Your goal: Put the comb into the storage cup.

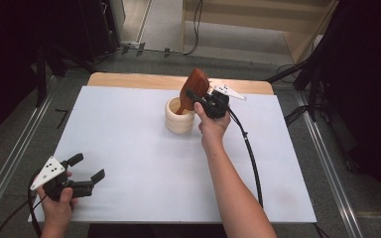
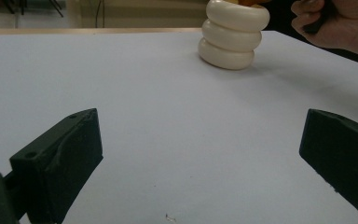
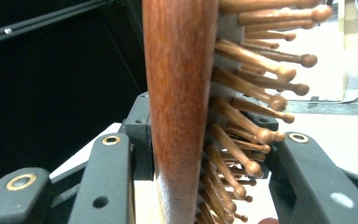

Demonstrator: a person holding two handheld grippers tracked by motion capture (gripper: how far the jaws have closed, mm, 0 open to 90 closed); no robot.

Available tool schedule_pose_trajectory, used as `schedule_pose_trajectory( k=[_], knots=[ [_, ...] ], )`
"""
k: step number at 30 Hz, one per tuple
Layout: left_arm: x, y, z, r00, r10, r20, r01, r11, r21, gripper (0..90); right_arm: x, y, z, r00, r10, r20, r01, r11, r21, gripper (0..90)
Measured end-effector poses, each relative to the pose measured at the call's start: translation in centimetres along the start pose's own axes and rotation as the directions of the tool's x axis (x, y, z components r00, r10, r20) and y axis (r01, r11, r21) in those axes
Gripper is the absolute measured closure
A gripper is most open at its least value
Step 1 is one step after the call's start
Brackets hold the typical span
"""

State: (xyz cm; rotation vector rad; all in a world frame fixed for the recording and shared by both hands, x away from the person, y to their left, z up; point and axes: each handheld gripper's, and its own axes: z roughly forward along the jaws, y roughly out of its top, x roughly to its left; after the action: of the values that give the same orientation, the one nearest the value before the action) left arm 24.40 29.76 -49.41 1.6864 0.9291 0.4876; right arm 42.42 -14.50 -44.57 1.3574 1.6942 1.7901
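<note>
Your right gripper [image 1: 197, 95] clamps the brush [image 1: 194, 87], handle down in the cup [image 1: 180, 118]; left gripper [image 1: 87, 167] wide open, empty, near table [image 1: 129, 148] corner

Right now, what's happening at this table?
A person works two handheld grippers. The right gripper is shut on a wooden hairbrush, whose handle end sits tilted in the cream ribbed cup mid-table. The left gripper rests open at the near left of the white table, holding nothing.
</note>
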Motion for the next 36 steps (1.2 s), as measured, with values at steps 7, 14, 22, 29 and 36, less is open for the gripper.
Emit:
schedule_pose_trajectory(
  k=[7, 14, 22, 29, 36],
  knots=[
    [0.0, 0.0, 0.0, 1.0, 0.0, 0.0, 0.0, 1.0, 0.0, 0.0, 0.1, -0.5, 0.3, 0.9993, 0.038, -0.005, -0.038, 0.999, -0.01, 53.7],
    [0.0, 0.0, 0.0, 1.0, 0.001, -0.004, -0.001, 1.0, 0.001, 0.0, -1.2, -0.8, 0.1, 0.9933, 0.115, 0.003, -0.115, 0.993, -0.015, 50.5],
    [-0.1, 0.0, 0.0, 0.9999, 0.005, -0.009, -0.005, 1.0, 0.001, 0.0, -1.9, -0.6, -0.2, 0.9919, 0.125, 0.022, -0.125, 0.992, 0.009, 43.1],
    [-0.1, 0.0, 0.0, 0.9999, 0.01, -0.012, -0.01, 0.9999, 0.005, 0.0, -2.4, -0.2, -0.6, 0.9931, 0.113, 0.031, -0.114, 0.992, 0.052, 35.2],
    [-0.1, 0.0, 0.1, 0.9998, 0.012, -0.015, -0.011, 0.9999, 0.008, 0.0, -2.4, -0.1, -0.7, 0.9957, 0.091, 0.02, -0.092, 0.992, 0.084, 25.7]
  ],
)
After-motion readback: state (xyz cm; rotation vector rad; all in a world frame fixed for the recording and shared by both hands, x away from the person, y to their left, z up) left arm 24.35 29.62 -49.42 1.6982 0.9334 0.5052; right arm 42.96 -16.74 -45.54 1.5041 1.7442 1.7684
